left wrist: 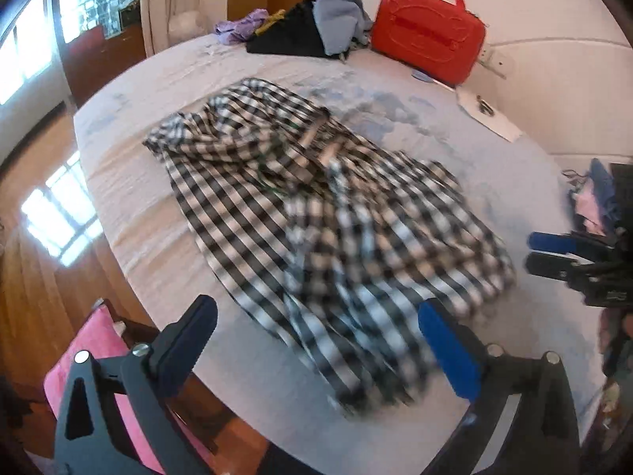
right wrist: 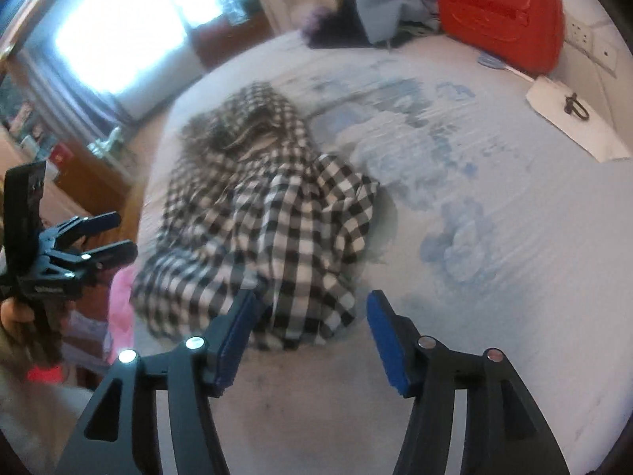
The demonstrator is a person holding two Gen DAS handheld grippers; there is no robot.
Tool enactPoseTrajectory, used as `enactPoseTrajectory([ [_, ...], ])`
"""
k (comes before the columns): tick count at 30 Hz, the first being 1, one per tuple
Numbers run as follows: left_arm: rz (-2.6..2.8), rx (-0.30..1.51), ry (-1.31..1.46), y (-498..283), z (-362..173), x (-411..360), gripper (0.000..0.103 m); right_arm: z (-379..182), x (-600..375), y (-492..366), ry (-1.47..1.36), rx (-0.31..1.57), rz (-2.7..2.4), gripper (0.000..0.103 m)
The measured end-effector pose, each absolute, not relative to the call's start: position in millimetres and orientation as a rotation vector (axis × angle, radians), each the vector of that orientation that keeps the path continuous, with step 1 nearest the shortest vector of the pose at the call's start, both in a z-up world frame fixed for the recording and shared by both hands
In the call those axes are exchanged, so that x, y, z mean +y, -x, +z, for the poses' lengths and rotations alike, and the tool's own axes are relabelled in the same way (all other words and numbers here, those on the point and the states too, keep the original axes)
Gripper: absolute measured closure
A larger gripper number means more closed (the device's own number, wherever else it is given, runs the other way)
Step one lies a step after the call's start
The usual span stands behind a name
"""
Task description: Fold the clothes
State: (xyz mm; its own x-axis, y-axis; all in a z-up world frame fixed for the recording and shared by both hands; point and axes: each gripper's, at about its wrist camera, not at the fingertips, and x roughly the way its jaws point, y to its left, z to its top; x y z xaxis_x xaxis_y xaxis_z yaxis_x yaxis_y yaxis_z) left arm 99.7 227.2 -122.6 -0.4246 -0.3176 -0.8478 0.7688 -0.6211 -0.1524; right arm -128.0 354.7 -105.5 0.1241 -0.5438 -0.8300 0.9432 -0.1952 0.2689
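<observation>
- While the checked shirt lies rumpled in the middle of the bed, neither gripper has hold of it.
- Left gripper hangs over the shirt's near hem with its jaws spread wide and nothing between them.
- Right gripper is likewise spread and empty, its left finger just at the near edge of the cloth.
- To my eye the step in hand is flattening the shirt before any fold.
- Best take two separate corners of the hem, pinch one layer only, and draw them apart and toward the bed edge.
- Bunched layers near the collar may drag along; lift a little, then lay down smoothly.
</observation>
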Motion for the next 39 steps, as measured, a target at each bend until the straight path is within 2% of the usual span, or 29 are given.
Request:
enactPoseTrajectory([
  [3, -2.061, 0.716, -1.120, -97, -136, 244, 0.000, -111, 359, 121, -1.028, 0.573, -1.410, 0.043],
  [6, -2.030, 0.713, -1.162, -90, -152, 257, 0.000, -114, 362, 116, -0.982, 0.619, -1.376, 0.038],
  [10, -1.998, 0.669, -1.191, -79, -168, 270, 0.000, -120, 359, 113, -0.892, 0.727, -1.323, 0.022],
  [18, -1.946, 0.680, -1.218, -62, -191, 266, 0.000, -143, 341, 94, -0.734, 0.888, -1.223, 0.020],
  [19, -1.955, 0.666, -1.209, -61, -190, 267, 0.006, -147, 338, 92, -0.728, 0.893, -1.218, 0.020],
  [20, -1.974, 0.655, -1.205, -61, -187, 268, 0.024, -149, 337, 90, -0.732, 0.888, -1.212, 0.020],
  [21, -2.001, 0.647, -1.205, -59, -183, 270, 0.035, -152, 335, 89, -0.736, 0.883, -1.206, 0.020],
  [22, -2.019, 0.636, -1.203, -58, -177, 270, 0.057, -152, 333, 90, -0.749, 0.860, -1.206, 0.029],
  [23, -2.030, 0.625, -1.202, -57, -171, 270, 0.071, -147, 331, 91, -0.759, 0.819, -1.213, 0.055],
  [24, -2.040, 0.620, -1.195, -57, -163, 268, 0.074, -137, 331, 92, -0.758, 0.775, -1.219, 0.067],
  [25, -2.049, 0.625, -1.180, -59, -154, 265, 0.078, -127, 330, 92, -0.757, 0.731, -1.225, 0.074],
  [33, -2.109, 0.672, -0.948, -92, -57, 187, 0.081, -24, 271, 93, -0.606, 0.571, -1.216, 0.078],
  [39, -2.062, 0.784, -0.899, -102, -46, 69, 0.081, 3, 148, 97, -0.588, 0.583, -1.185, 0.079],
])
